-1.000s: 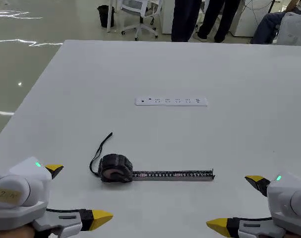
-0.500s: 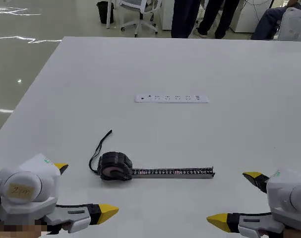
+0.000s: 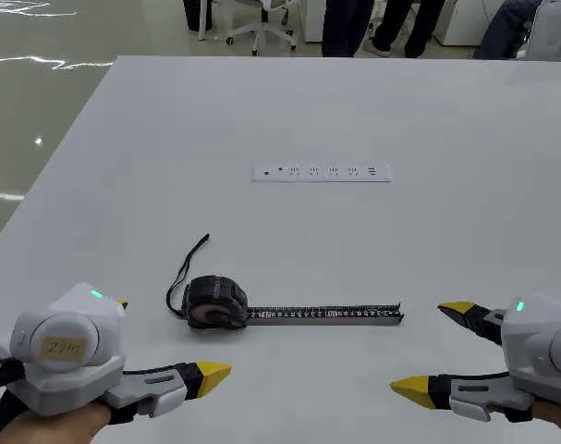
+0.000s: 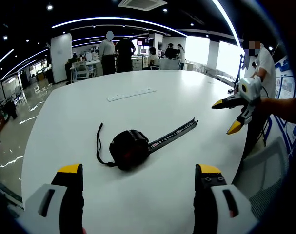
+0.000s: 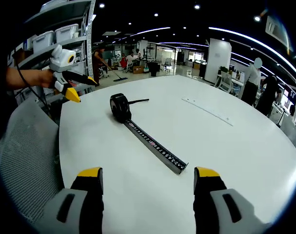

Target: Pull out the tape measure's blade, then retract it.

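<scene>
The tabletop [image 3: 354, 102] and the power strip [image 3: 322, 172] are white. The tape measure [image 3: 213, 302] is black with a pinkish face, its blade [image 3: 326, 314] dark with pale marks. Left tongs [image 3: 169, 337] and right tongs [image 3: 428, 346] are white-grey with yellow tips.

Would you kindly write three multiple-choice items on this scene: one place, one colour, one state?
1. Relative to the tape measure, the power strip lies: A on it; B beyond it, farther away; C under it.
2. The left gripper and right gripper have tips coloured: A red; B blue; C yellow.
3. The blade is: A pulled out, flat on the table; B fully retracted; C clamped by the right gripper.
Answers: B, it sits farther up the head view; C, all four tips show yellow; A, it lies extended, untouched.
</scene>
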The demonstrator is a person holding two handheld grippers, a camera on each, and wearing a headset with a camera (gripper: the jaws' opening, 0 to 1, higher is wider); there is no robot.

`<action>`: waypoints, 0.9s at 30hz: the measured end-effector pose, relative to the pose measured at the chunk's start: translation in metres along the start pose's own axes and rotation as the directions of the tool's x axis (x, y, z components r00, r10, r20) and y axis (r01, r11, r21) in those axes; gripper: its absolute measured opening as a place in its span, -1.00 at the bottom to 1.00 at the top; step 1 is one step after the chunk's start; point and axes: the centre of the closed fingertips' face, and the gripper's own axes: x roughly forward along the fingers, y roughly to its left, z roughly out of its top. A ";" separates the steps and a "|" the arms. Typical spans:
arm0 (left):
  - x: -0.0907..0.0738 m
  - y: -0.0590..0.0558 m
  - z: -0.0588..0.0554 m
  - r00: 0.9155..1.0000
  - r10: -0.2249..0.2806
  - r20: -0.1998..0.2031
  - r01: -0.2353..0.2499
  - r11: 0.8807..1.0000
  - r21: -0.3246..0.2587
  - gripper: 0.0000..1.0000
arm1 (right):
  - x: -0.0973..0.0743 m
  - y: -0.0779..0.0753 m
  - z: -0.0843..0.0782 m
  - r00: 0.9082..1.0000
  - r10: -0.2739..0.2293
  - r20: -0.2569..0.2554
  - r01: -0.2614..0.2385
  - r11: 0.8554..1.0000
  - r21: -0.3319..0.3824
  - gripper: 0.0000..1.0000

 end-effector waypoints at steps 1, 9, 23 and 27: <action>0.001 0.001 0.001 1.000 0.009 0.002 -0.009 1.000 -0.008 0.85 | 0.001 -0.001 -0.001 1.000 0.012 -0.003 -0.012 1.000 -0.011 0.54; 0.009 0.003 0.003 0.999 0.049 0.000 -0.049 0.998 -0.042 0.82 | 0.011 -0.009 -0.001 0.997 0.072 -0.012 -0.072 0.995 -0.072 0.40; 0.025 0.002 0.005 0.996 0.088 -0.007 -0.089 0.993 -0.075 0.82 | 0.026 -0.027 -0.001 0.987 0.160 -0.021 -0.161 0.974 -0.156 0.19; 0.029 0.000 0.003 0.995 0.098 -0.013 -0.098 0.992 -0.080 0.82 | 0.030 -0.028 -0.004 0.980 0.194 -0.047 -0.199 0.961 -0.191 0.17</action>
